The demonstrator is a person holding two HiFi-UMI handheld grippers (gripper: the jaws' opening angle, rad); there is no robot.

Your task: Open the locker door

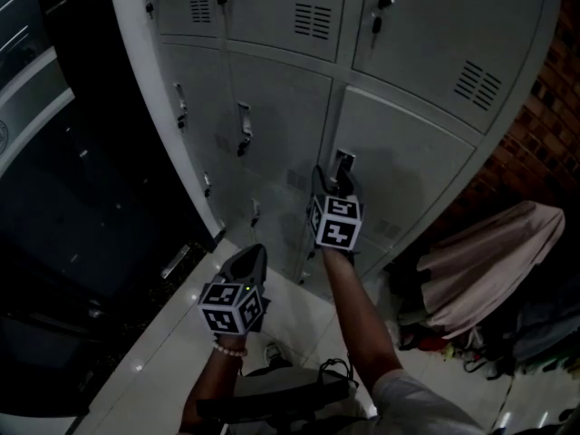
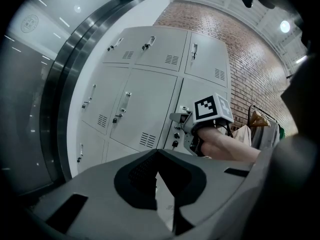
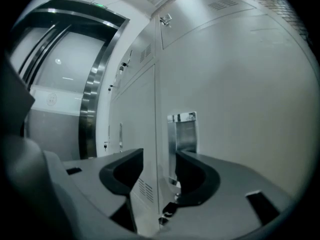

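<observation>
Right gripper (image 3: 159, 156) is up at the locker door (image 3: 240, 109) now, so this is the approach to the handle, with the pull itself not yet begun, I'd say. Its jaws stand wide apart with nothing pinched between them. The door's hinge-side seam runs straight ahead through the gap, and the chrome recessed handle (image 3: 183, 134) sits just beyond the tip of the right-hand jaw, close in front but not yet touched as far as I can tell. The next move calls for a small shift towards that handle so one jaw slips into the recess or both close on its edge, then a steady draw back towards the person. Something small and dark hangs just under the gripper's nose, below the handle; I can't tell what it is. Left gripper (image 2: 157, 153) hangs low and well back from the lockers, its jaw tips touching and holding nothing. As for writing: only the black-and-white square markers on the cube (image 1: 335, 222), and a round emblem (image 2: 29, 24) far off to the left gripper's upper left, too small to read. No brand shows on the doors.
</observation>
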